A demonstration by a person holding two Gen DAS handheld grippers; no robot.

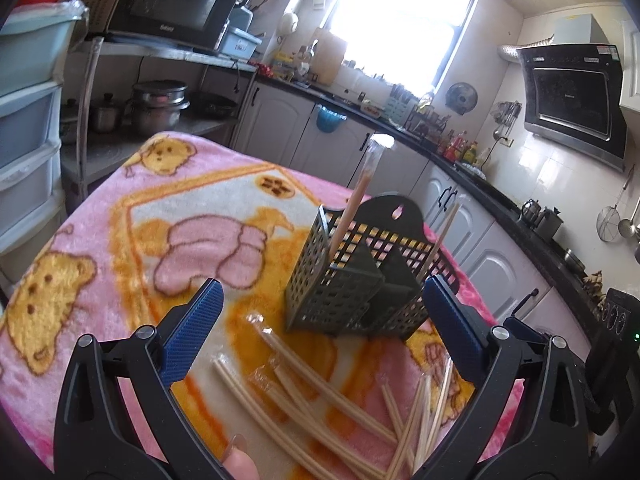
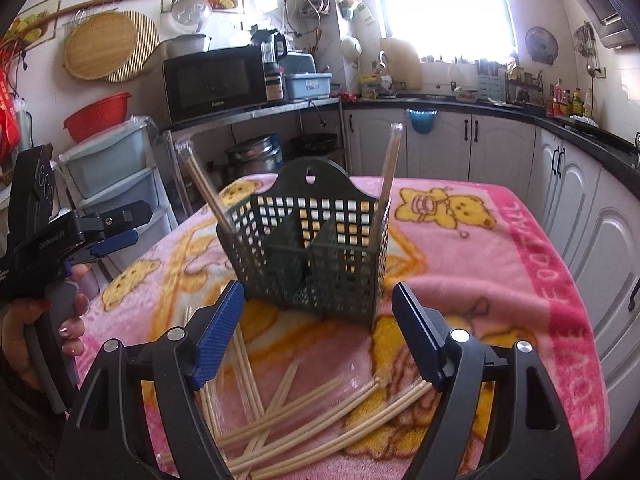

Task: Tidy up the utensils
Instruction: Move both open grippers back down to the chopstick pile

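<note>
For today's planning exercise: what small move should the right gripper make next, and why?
Probably lower the open right gripper onto one loose chopstick pair below it: two pairs already stand in the holder, the rest lie on the blanket.

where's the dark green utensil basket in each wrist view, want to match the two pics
Left wrist view: the utensil basket stands right of centre on the pink blanket, just beyond the open left gripper.
Right wrist view: the basket stands at centre, straight ahead of the open right gripper.
Shared landmark: the black microwave on the shelf, upper left in the left view, left of centre in the right view.
</note>
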